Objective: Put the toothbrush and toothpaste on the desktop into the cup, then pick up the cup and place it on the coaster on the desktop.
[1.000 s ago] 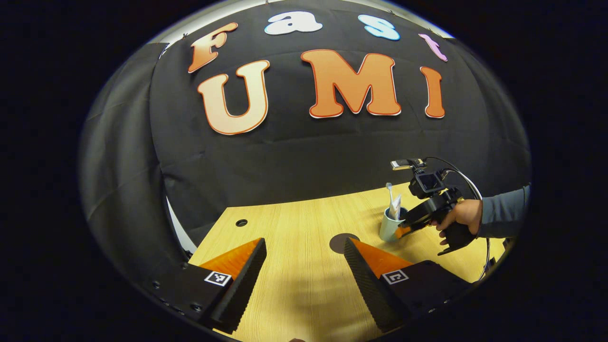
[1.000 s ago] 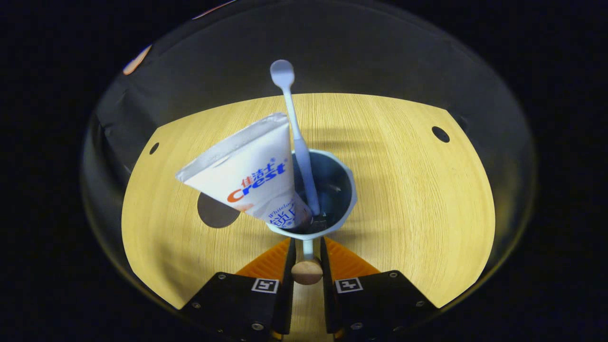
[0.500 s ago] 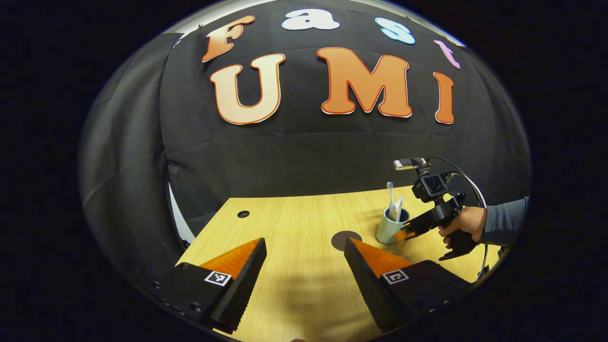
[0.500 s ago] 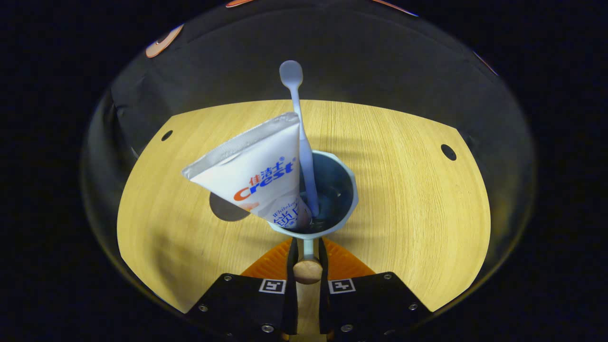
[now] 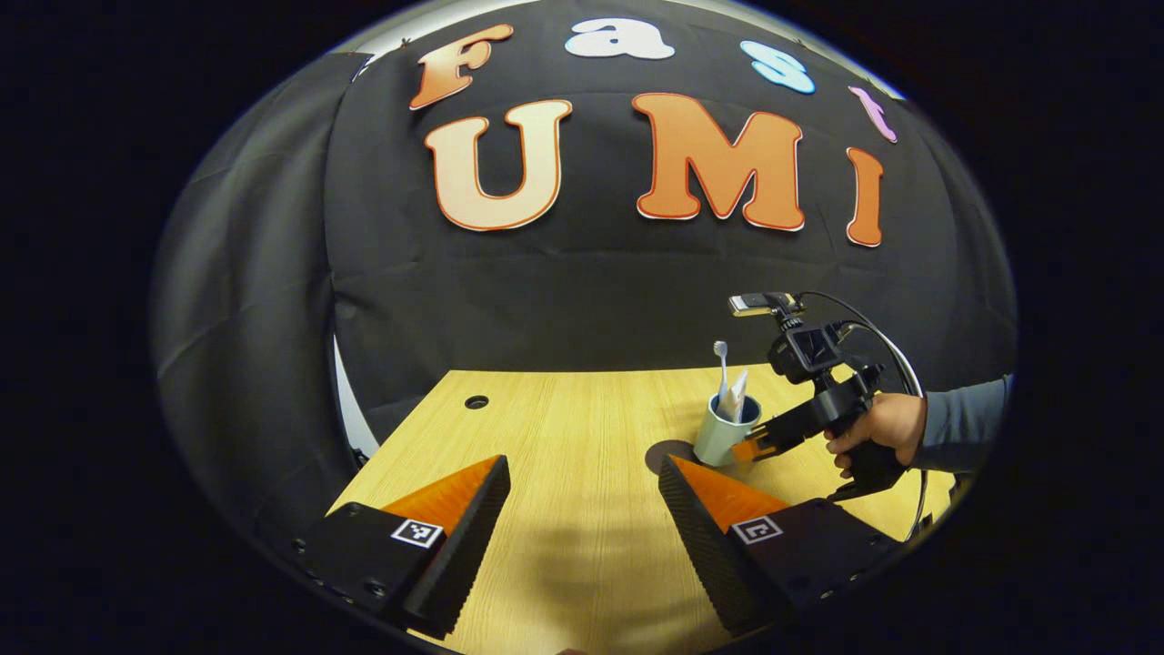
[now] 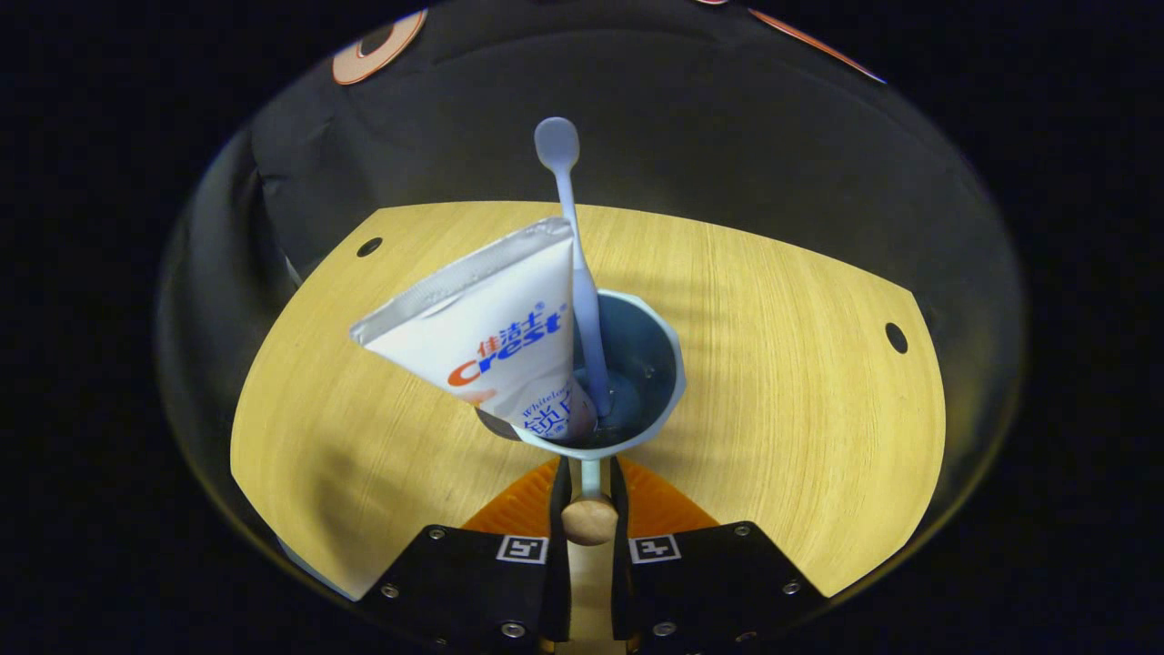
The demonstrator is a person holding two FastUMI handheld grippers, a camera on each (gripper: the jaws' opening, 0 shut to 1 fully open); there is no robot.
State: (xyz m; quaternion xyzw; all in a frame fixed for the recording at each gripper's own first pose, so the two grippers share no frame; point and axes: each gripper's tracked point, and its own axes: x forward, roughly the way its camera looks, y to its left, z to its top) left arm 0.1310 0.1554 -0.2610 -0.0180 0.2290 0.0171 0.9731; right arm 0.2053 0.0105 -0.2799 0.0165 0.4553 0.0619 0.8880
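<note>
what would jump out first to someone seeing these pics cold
The white toothpaste tube and pale toothbrush stick up out of the light blue cup, close up in the right gripper view. The right gripper pinches the cup's handle. In the left gripper view the cup sits at the dark round coaster on the wooden desktop.

A pale blue cup (image 6: pixel 637 364) is seen in the middle of the right gripper view, just above the bottom fingers. A white toothpaste tube (image 6: pixel 482 350) is leaned out of it to the left. A light blue toothbrush (image 6: pixel 573 264) is stood almost straight up inside it. A dark round coaster (image 5: pixel 668 452) is seen right of centre in the left gripper view, partly hidden under the cup's left side.
</note>
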